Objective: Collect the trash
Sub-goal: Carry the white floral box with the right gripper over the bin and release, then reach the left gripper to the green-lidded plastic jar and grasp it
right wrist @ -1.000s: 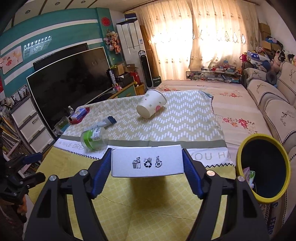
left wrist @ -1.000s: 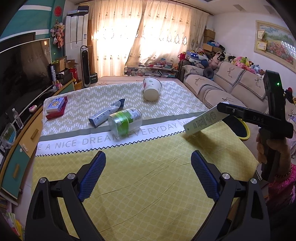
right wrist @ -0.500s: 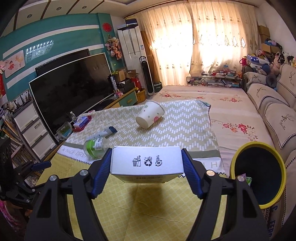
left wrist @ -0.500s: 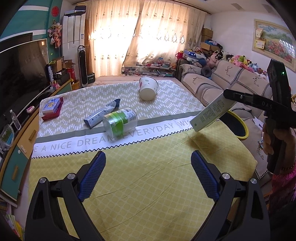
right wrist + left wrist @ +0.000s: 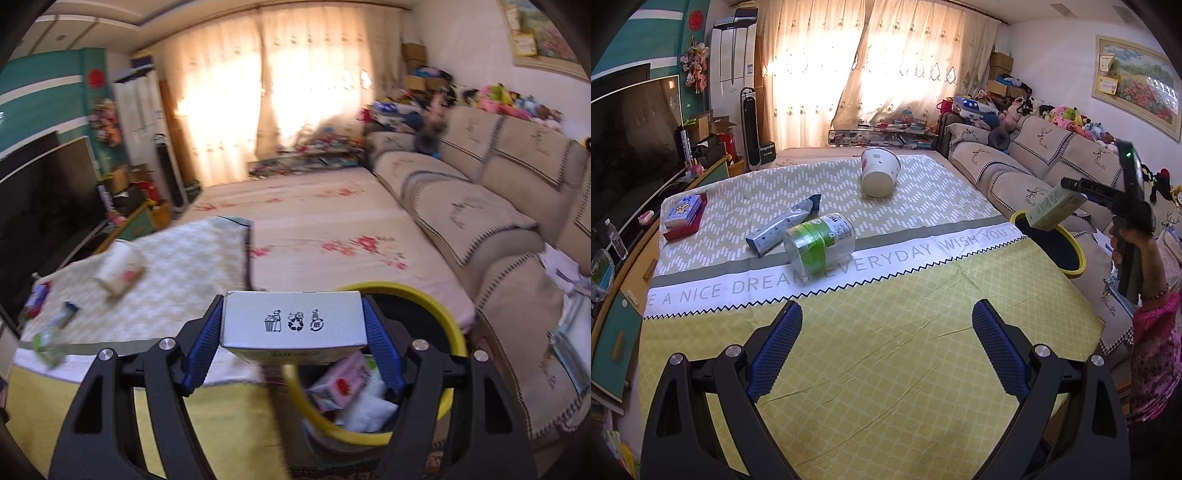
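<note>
My right gripper (image 5: pixel 293 328) is shut on a white cardboard box (image 5: pixel 291 319) and holds it above the yellow-rimmed trash bin (image 5: pixel 452 321), which holds a pink packet and white wrappers. In the left wrist view the box (image 5: pixel 1054 206) hangs over the bin (image 5: pixel 1073 242) beside the table. My left gripper (image 5: pixel 886 347) is open and empty over the yellow cloth. On the table lie a green-labelled jar (image 5: pixel 820 243), a grey pouch (image 5: pixel 783 225) and a tipped paper cup (image 5: pixel 879 171).
A red-and-blue box (image 5: pixel 683 214) sits at the table's left edge (image 5: pixel 652 258). A TV (image 5: pixel 631 147) and cabinet run along the left. A beige sofa (image 5: pixel 1015 173) stands on the right behind the bin. The person's hand (image 5: pixel 1134 247) holds the right gripper.
My right gripper has carried the box rightward off the table edge to above the bin. My left gripper has stayed open in place.
</note>
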`<state>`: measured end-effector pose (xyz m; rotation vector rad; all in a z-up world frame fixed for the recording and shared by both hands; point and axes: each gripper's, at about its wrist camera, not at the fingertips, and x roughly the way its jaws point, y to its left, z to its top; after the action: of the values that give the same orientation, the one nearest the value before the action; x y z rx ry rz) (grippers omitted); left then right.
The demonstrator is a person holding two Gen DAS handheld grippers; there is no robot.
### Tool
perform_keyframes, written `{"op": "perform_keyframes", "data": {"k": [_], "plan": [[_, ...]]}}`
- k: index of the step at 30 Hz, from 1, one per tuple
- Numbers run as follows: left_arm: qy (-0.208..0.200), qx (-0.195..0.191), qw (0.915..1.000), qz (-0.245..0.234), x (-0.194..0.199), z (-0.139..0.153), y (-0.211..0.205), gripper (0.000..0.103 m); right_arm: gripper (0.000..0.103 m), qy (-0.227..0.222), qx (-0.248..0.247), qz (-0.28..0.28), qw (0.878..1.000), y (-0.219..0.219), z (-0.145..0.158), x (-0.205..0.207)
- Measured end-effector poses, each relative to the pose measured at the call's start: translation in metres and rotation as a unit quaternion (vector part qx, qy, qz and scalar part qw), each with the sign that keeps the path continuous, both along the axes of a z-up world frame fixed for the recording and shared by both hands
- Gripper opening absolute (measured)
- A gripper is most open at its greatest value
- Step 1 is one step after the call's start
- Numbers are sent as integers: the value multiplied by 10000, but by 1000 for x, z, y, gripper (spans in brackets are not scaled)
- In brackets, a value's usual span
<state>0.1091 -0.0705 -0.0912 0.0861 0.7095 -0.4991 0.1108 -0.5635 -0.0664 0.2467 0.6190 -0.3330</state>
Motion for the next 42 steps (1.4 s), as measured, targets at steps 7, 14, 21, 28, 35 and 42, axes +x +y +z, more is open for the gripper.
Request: {"op": "perform_keyframes", "data": {"k": [7, 14, 21, 28, 35, 42], "plan": [[42, 55, 10000, -46, 7, -3, -9, 92, 70, 564, 0, -443, 9974, -42, -44, 26], [83, 94, 9999, -48, 18, -5, -10, 92, 70, 187, 52, -190, 9996, -14, -32, 15], [55, 172, 9997, -171, 44, -9, -6, 92, 75, -476, 208, 889, 9947, 75, -13, 14], [-74, 540, 9979, -364, 90, -18, -3, 92, 75, -466, 376, 1364, 9888, 120, -26, 26], [26, 868, 9928, -823, 141, -36, -7, 92, 75, -323, 345, 1295, 9904, 120, -33, 23], [78, 964, 9897, -1056, 160, -47, -18, 92, 75, -185, 357, 1225, 9917, 117, -40, 25]]}}
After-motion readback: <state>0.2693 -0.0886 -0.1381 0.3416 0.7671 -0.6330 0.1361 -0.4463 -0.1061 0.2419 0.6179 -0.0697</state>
